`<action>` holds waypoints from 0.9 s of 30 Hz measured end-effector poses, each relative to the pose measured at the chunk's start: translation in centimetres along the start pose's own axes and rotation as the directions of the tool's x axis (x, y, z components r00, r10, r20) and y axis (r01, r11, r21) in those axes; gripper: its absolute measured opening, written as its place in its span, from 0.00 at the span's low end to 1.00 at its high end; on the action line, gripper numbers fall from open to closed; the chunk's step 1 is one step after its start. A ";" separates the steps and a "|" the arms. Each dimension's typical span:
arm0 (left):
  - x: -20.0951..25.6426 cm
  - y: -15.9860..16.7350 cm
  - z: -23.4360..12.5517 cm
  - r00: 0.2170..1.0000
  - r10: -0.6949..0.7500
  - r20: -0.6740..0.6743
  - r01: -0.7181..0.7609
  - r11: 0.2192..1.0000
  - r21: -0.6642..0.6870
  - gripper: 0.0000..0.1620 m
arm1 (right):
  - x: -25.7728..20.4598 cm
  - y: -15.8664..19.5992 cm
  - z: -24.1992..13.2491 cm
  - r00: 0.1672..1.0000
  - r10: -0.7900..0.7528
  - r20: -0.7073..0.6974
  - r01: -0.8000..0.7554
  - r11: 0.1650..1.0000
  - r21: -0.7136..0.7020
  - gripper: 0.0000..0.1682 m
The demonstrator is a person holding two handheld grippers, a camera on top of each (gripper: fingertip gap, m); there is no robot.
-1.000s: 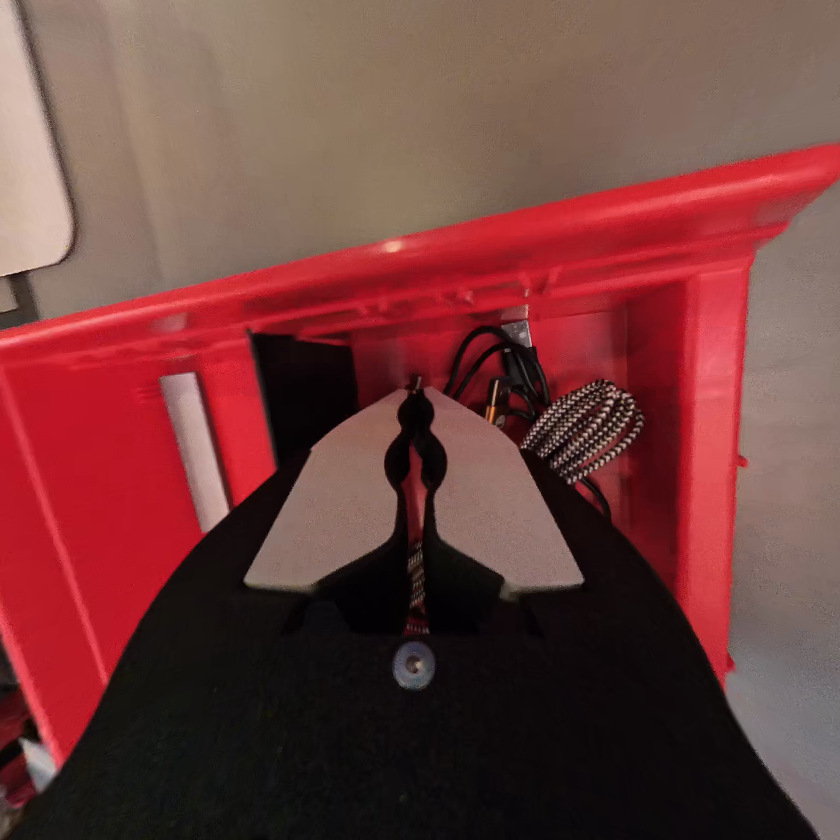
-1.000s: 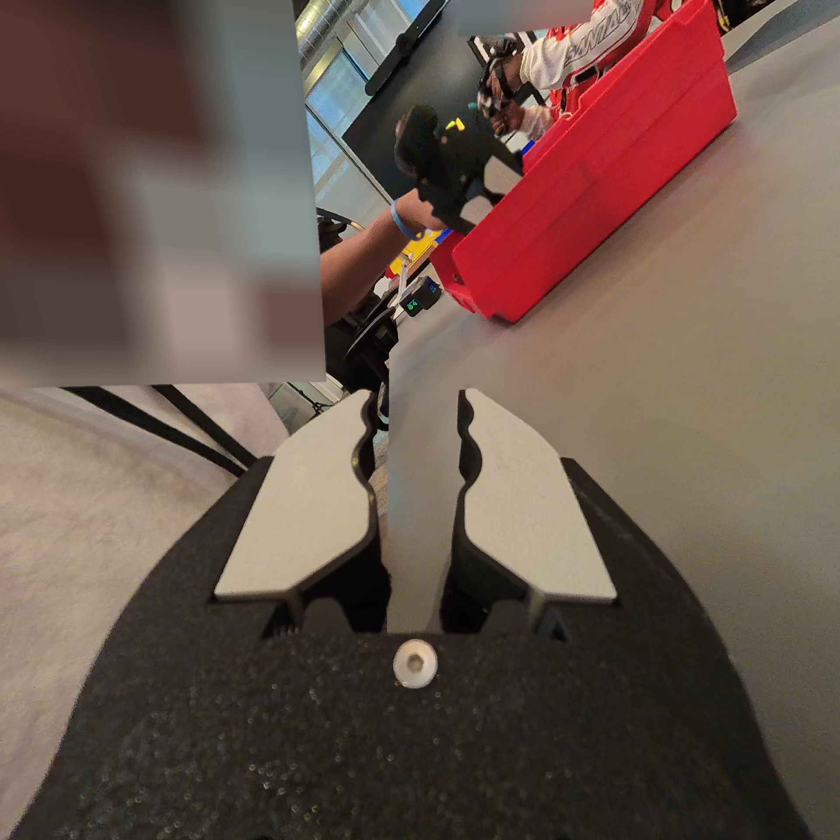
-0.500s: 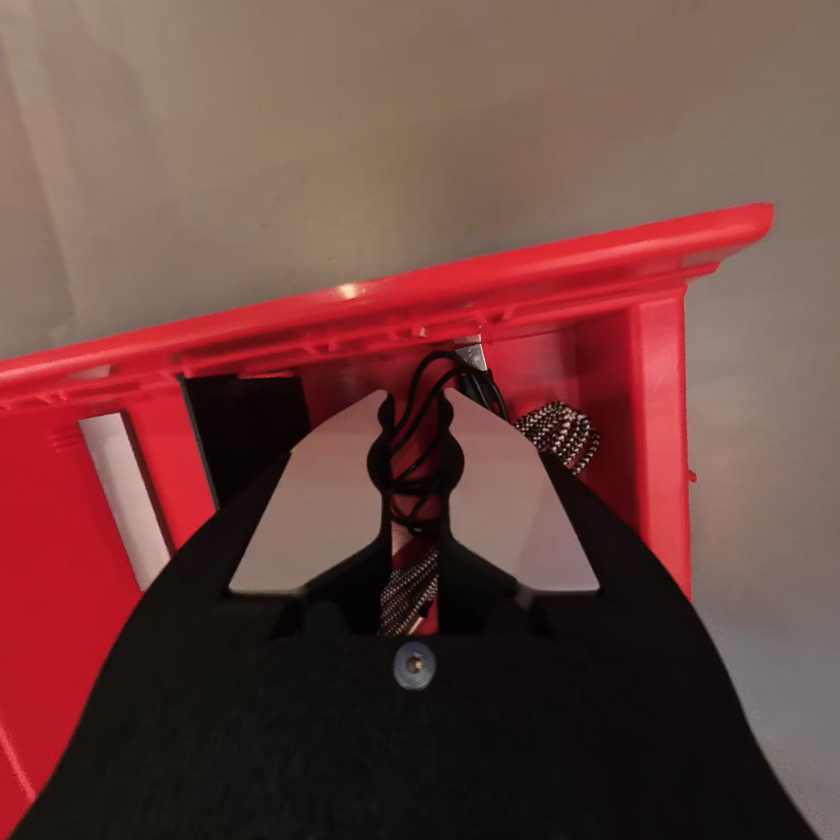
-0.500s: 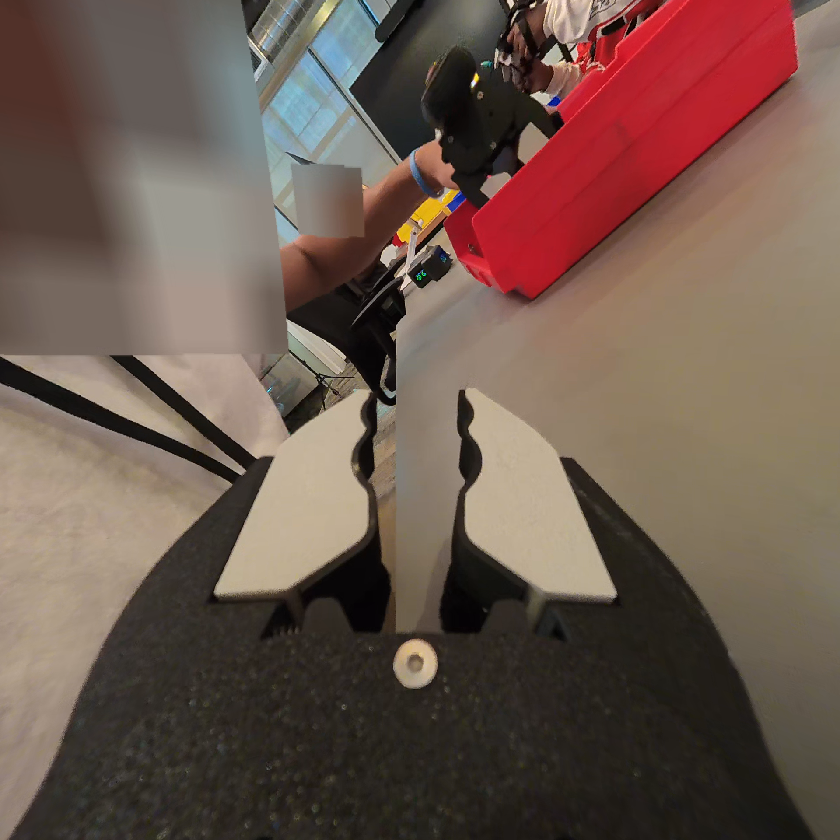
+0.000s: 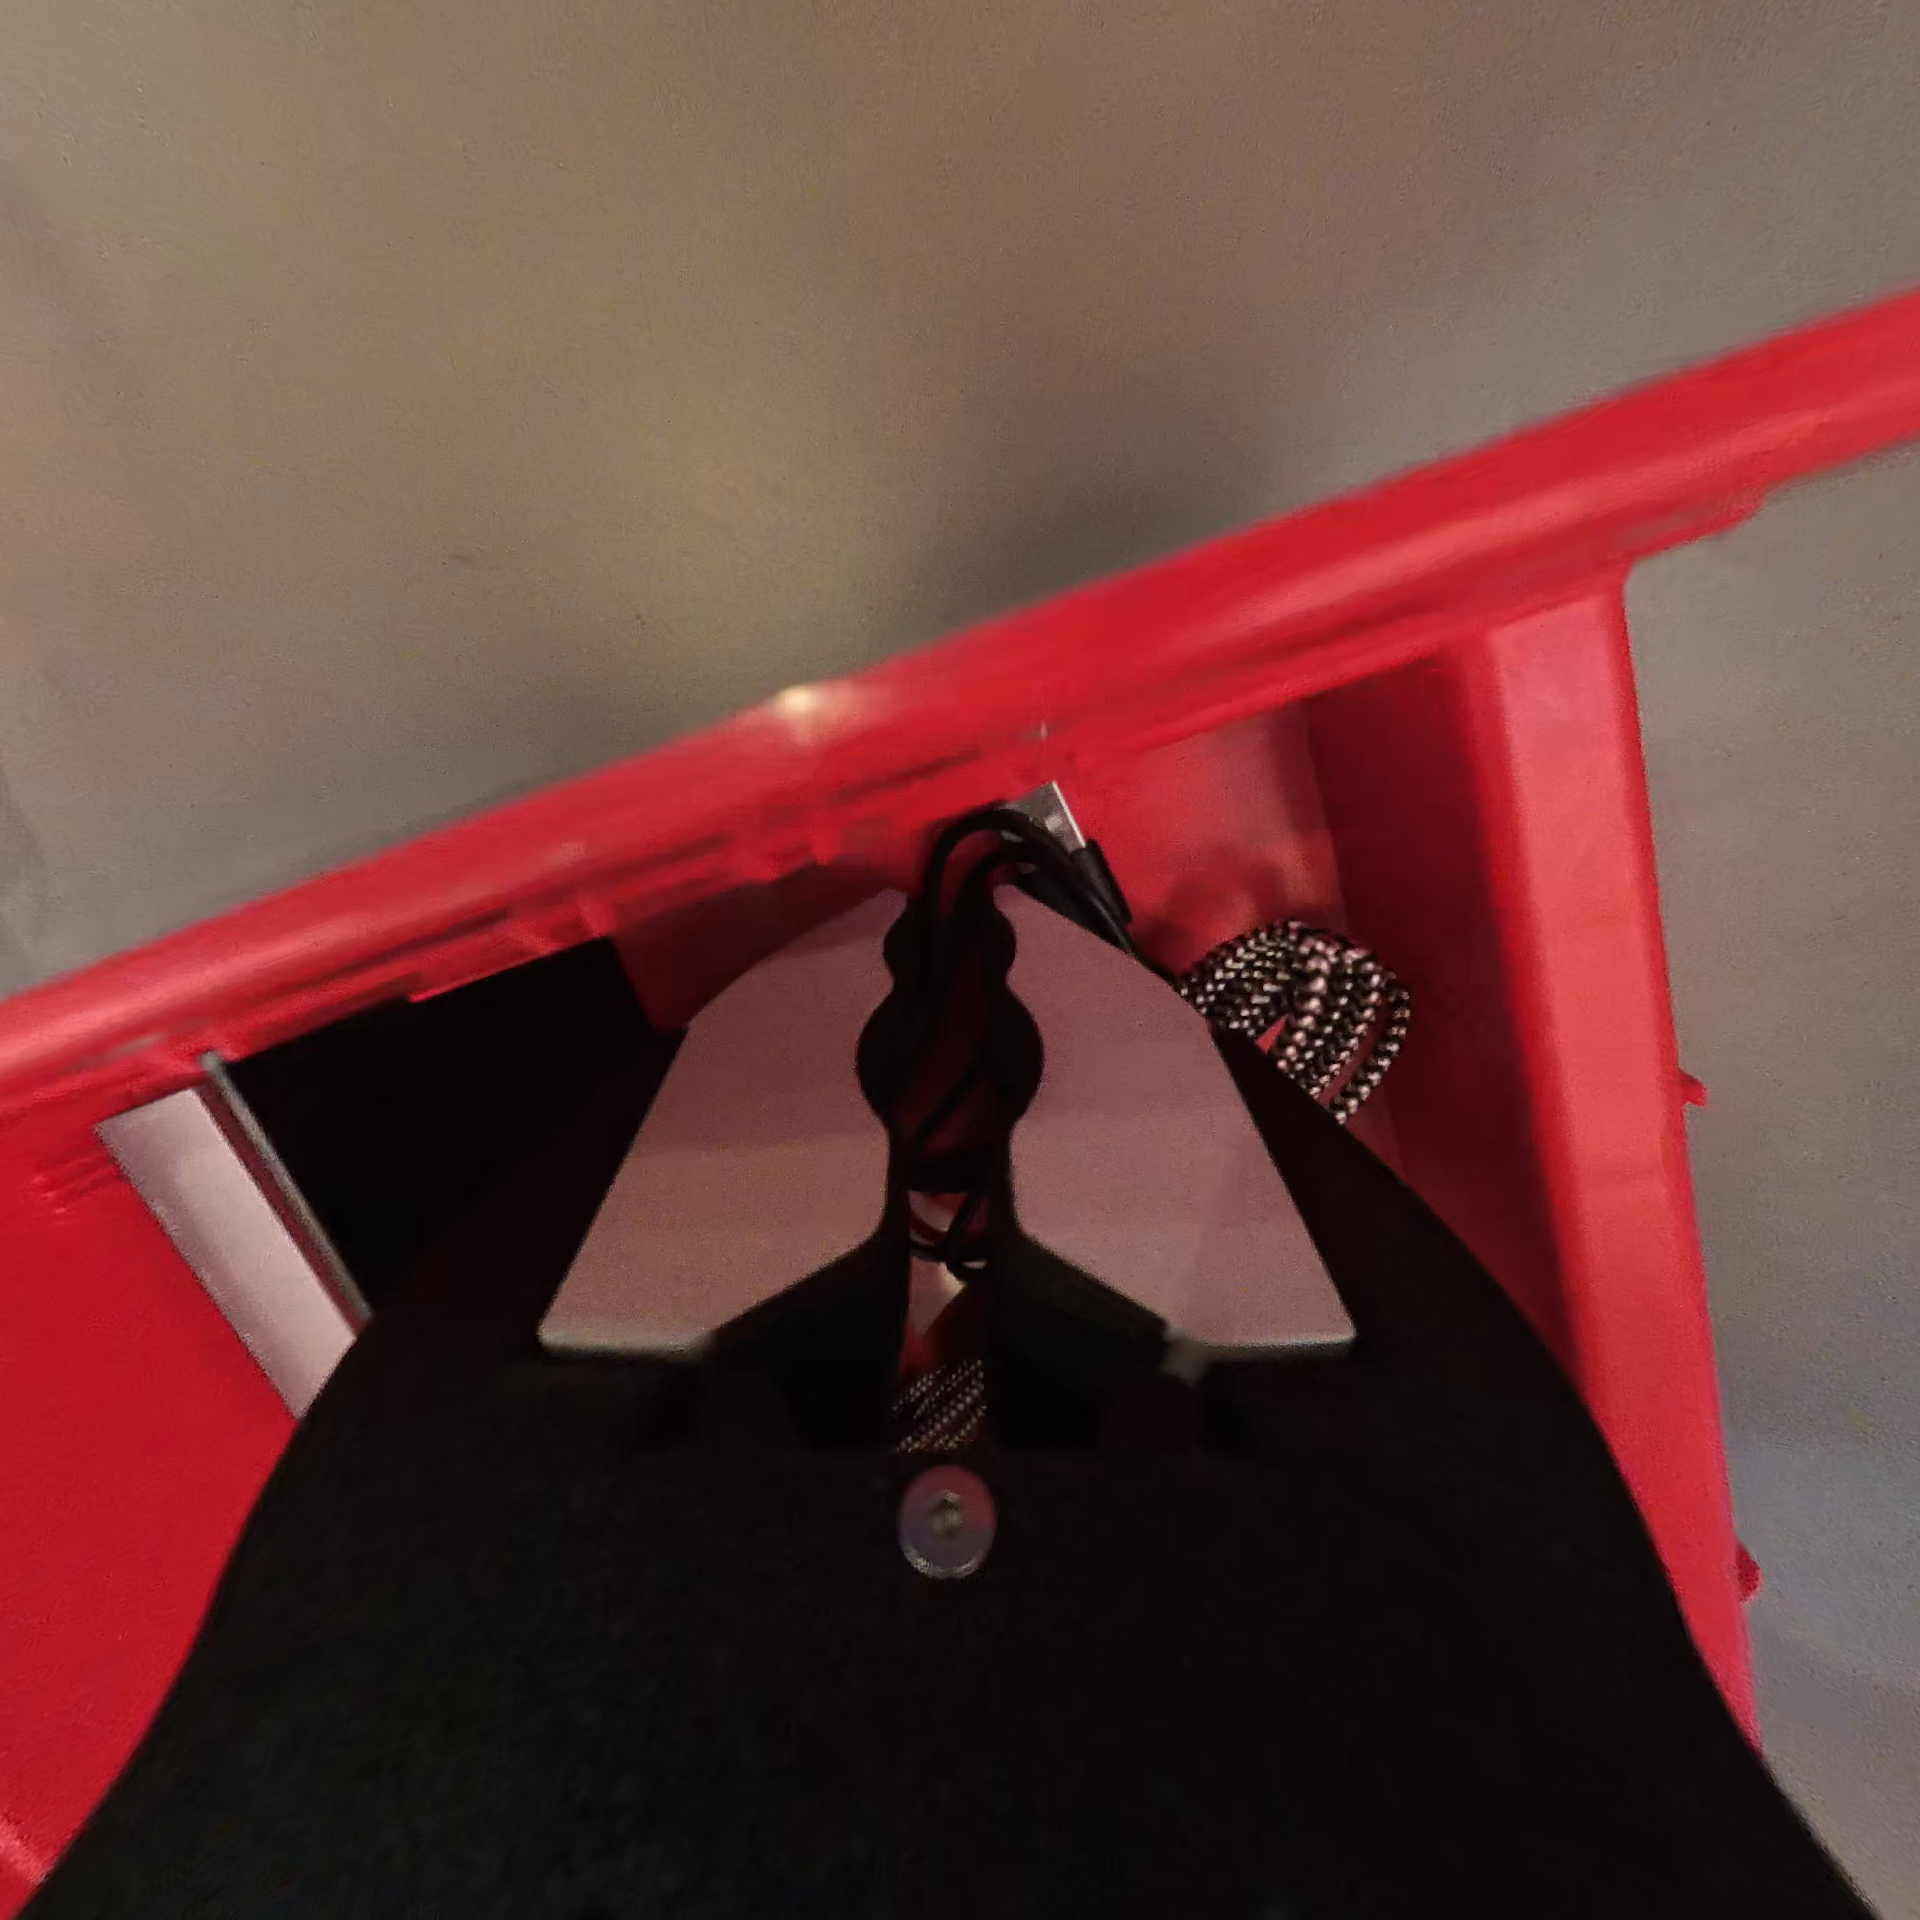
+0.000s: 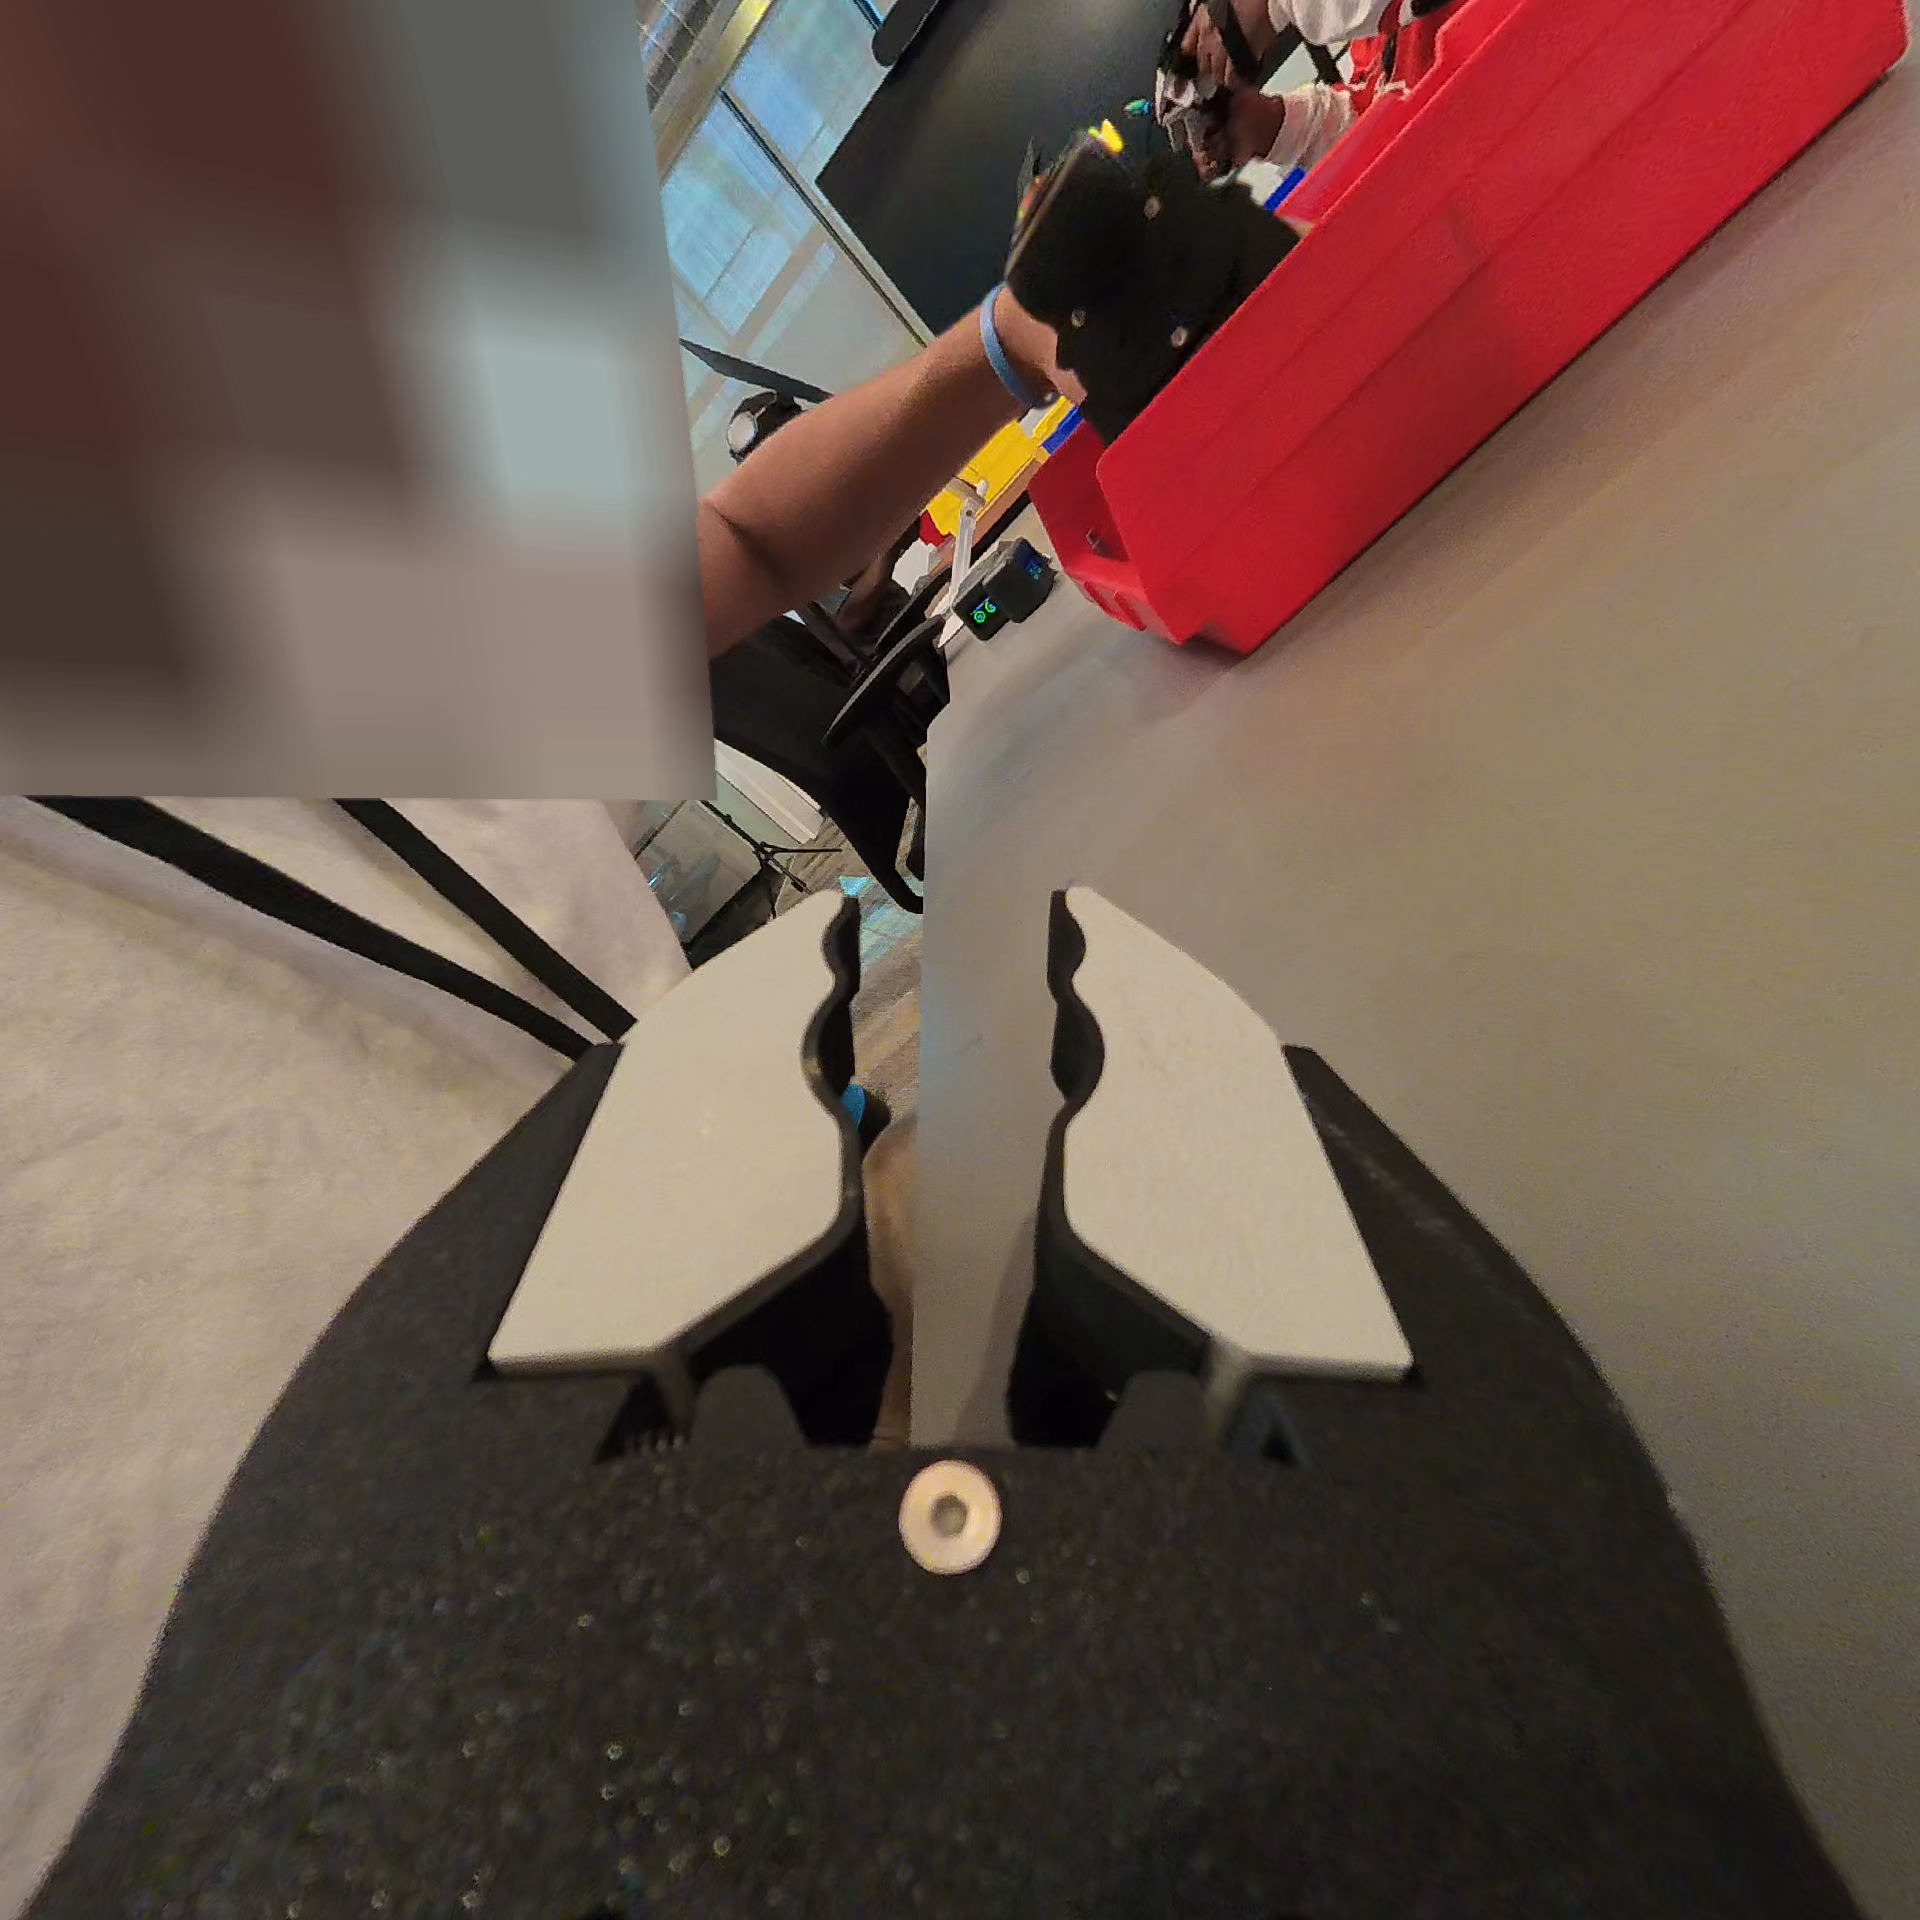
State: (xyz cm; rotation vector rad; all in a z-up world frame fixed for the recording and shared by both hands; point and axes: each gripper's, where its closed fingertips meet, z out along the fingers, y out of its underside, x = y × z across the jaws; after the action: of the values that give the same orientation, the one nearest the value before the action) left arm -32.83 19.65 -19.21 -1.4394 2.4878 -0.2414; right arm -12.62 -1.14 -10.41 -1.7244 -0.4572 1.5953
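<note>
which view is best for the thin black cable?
Left wrist view. The thin black cable runs up between the nearly closed fingers of the left gripper, its metal plug under the rim of the red bin. The right wrist view shows only the bin's outer wall; the cable is hidden.

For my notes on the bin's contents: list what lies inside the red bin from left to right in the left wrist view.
Pale grey flat piece → black block → thin black cable between the jaws of the left gripper → its silver plug → black-and-white braided cable → the red bin right wall.
</note>
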 end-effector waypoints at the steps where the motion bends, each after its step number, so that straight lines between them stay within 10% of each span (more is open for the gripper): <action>1: 0.0 0.0 0.0 1.000 -0.023 -0.002 0.023 1.000 0.018 0.06 | 0.0 0.0 0.0 1.000 0.003 0.002 -0.003 1.000 0.000 0.20; 16: -2.1 -0.8 -7.8 0.955 -0.226 0.194 0.184 0.959 0.214 0.00 | -0.9 -0.3 -0.1 1.000 -0.013 0.023 0.012 1.000 0.013 0.19; 27: 0.8 -2.1 -1.6 0.965 -0.258 -0.043 0.261 0.959 0.112 0.15 | -2.0 0.5 0.0 0.998 -0.041 0.040 0.042 0.999 -0.021 0.19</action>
State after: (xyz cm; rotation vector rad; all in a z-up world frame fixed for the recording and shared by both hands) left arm -31.94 17.95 -17.23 -1.7203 2.2585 -0.4527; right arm -13.05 -2.92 -9.37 -1.6913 -0.5284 1.6032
